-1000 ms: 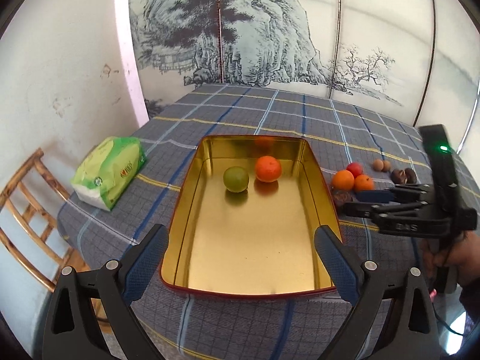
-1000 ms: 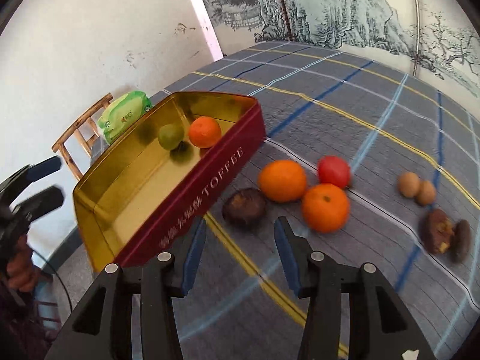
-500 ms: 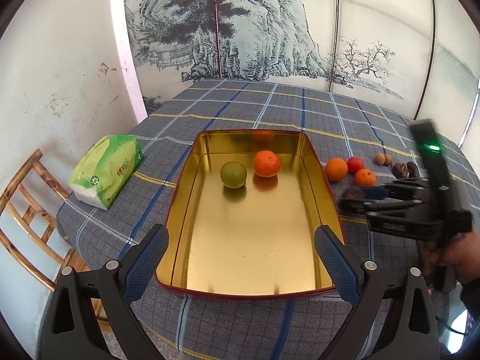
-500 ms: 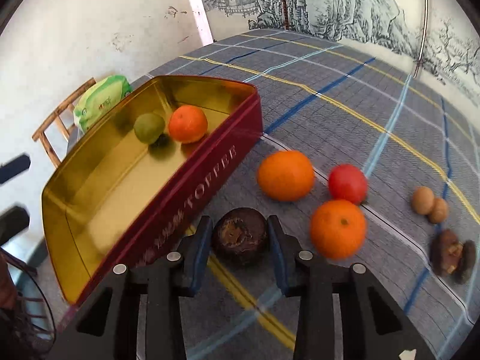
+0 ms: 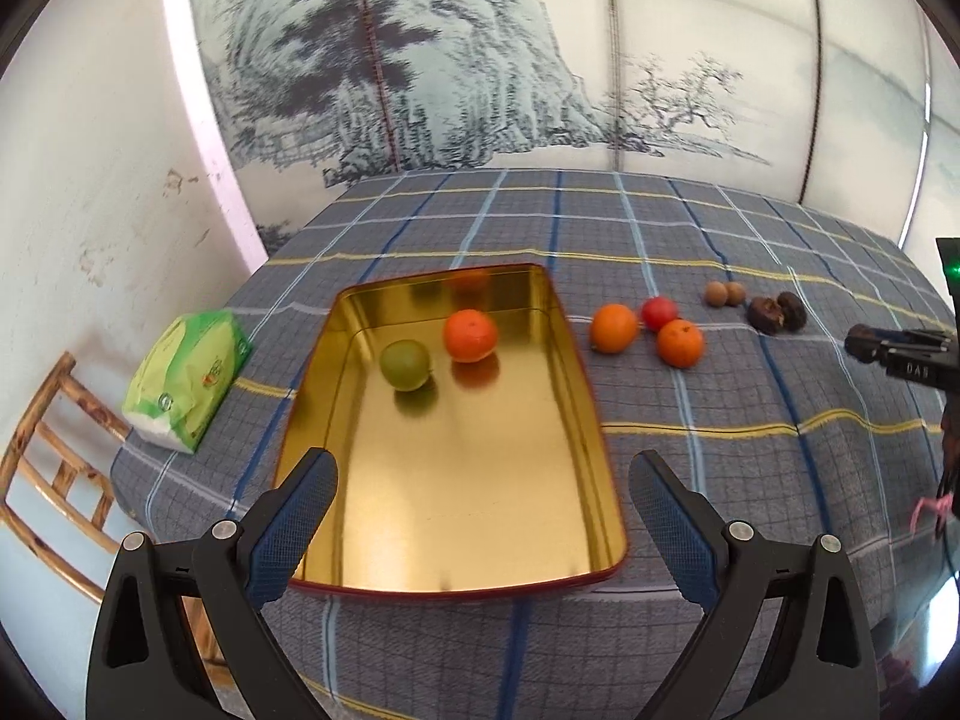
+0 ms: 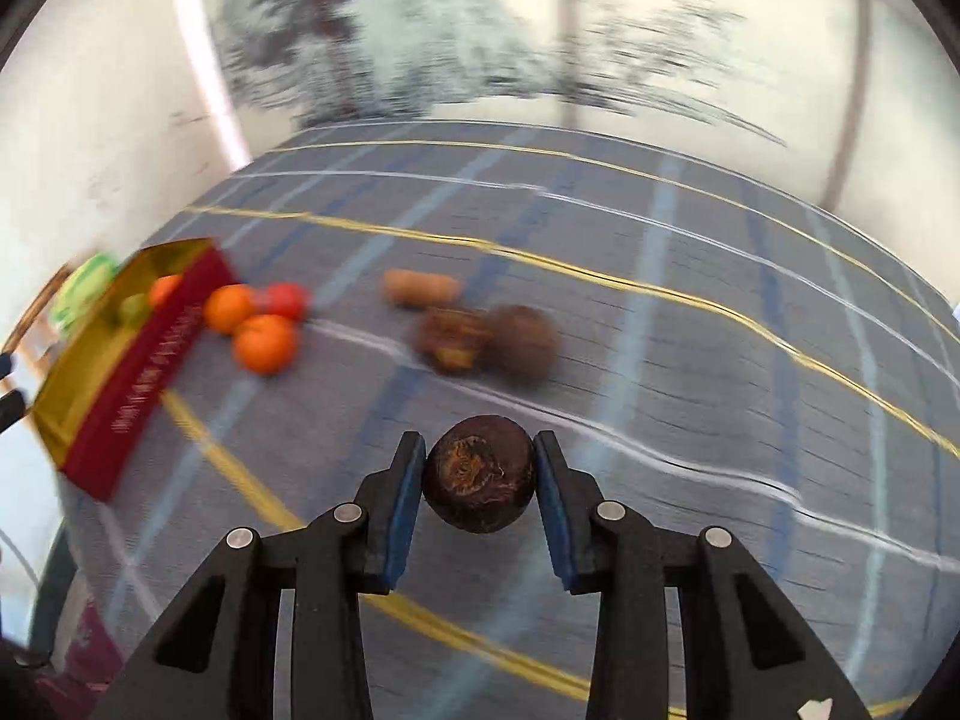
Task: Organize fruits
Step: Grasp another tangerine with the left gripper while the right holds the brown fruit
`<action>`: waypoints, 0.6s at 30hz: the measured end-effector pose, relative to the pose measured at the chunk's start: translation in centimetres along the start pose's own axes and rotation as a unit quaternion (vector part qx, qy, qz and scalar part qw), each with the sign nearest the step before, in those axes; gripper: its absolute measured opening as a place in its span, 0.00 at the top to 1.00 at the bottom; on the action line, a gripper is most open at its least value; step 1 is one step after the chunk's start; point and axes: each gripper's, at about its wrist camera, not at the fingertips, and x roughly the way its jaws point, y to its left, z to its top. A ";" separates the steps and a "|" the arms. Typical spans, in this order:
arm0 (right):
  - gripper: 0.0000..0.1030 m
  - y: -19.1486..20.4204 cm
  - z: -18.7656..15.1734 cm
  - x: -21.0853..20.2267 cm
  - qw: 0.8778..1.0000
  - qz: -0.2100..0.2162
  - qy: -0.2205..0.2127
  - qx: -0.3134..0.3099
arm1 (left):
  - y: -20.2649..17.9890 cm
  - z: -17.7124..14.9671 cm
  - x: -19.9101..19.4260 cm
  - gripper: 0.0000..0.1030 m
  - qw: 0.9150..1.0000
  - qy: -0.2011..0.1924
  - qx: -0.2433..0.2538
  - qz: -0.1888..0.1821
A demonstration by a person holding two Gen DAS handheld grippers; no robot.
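Two fruits lie in the tin [image 5: 594,408]; right gripper [image 6: 478,483] grips a dark fruit [image 6: 478,481], left gripper [image 5: 483,516] wide; perhaps seven remain.

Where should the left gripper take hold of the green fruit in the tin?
Grip the green fruit across its widest middle, coming from above. It is round and sits low on the tin floor, the orange close on one side, so set the left gripper's open fingers on its two free sides.

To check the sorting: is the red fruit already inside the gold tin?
No, the red fruit lies on the cloth outside the gold tin, beside two oranges.
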 end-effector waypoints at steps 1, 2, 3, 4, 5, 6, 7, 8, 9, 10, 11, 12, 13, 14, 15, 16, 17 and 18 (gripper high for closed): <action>0.67 -1.1 -0.2 0.1 1.000 -0.008 0.000 0.008 | -0.4 0.1 0.1 0.05 1.000 0.001 0.006 0.000; 0.67 -2.1 -0.3 0.1 1.000 -0.013 0.001 0.018 | -0.8 0.3 0.1 0.05 1.000 0.002 0.010 -0.001; 0.67 -3.0 -0.4 0.1 1.000 -0.018 0.001 0.026 | -1.2 0.4 0.2 0.05 1.000 0.003 0.013 -0.003; 0.67 -3.9 -0.6 0.2 0.999 -0.027 0.002 0.033 | -1.6 0.6 0.3 0.05 1.000 0.005 0.019 -0.008; 0.67 -4.4 -0.8 0.4 0.999 -0.034 0.004 0.037 | -2.2 0.9 0.4 0.05 1.000 0.007 0.024 -0.010; 0.67 -4.9 -0.9 0.5 0.998 -0.039 0.007 0.042 | -2.5 1.0 0.5 0.05 1.000 0.008 0.028 -0.012; 0.67 -5.6 -1.2 0.8 0.998 -0.041 0.011 0.049 | -2.9 1.1 0.6 0.05 0.999 0.010 0.033 -0.013; 0.67 -6.2 -1.4 1.0 0.997 -0.042 0.015 0.057 | -3.3 1.2 0.8 0.05 0.999 0.012 0.037 -0.015; 0.67 -6.6 -1.6 1.1 0.997 -0.041 0.015 0.061 | -3.7 1.3 0.9 0.05 0.999 0.013 0.042 -0.019; 0.68 -7.2 -1.7 1.1 0.997 -0.038 0.014 0.068 | -4.0 1.4 1.1 0.05 0.999 0.015 0.046 -0.022; 0.68 -7.4 -1.8 1.1 0.997 -0.037 0.012 0.069 | -4.5 1.6 1.3 0.05 0.998 0.017 0.051 -0.026; 0.68 -7.4 -1.7 1.2 0.997 -0.037 0.010 0.069 | -4.8 1.7 1.6 0.05 0.998 0.021 0.054 -0.032; 0.68 -7.3 -1.7 1.3 0.997 -0.036 0.008 0.069 | -5.0 1.9 1.8 0.05 0.997 0.025 0.055 -0.038; 0.68 -7.4 -1.7 1.3 0.997 -0.034 0.005 0.069 | -5.3 2.1 2.1 0.05 0.997 0.029 0.054 -0.048; 0.68 -7.4 -1.7 1.3 0.997 -0.034 0.002 0.067 | -5.4 2.4 2.4 0.05 0.996 0.034 0.052 -0.058; 0.68 -7.4 -1.8 1.3 0.997 -0.033 -0.001 0.067 | -5.6 2.6 2.6 0.05 0.996 0.038 0.050 -0.066; 0.68 -7.5 -1.8 1.3 0.997 -0.031 -0.002 0.068 | -5.9 3.0 3.0 0.05 0.995 0.045 0.047 -0.081; 0.68 -7.6 -1.8 1.2 0.997 -0.029 -0.003 0.070 | -6.1 3.4 3.4 0.05 0.993 0.051 0.047 -0.094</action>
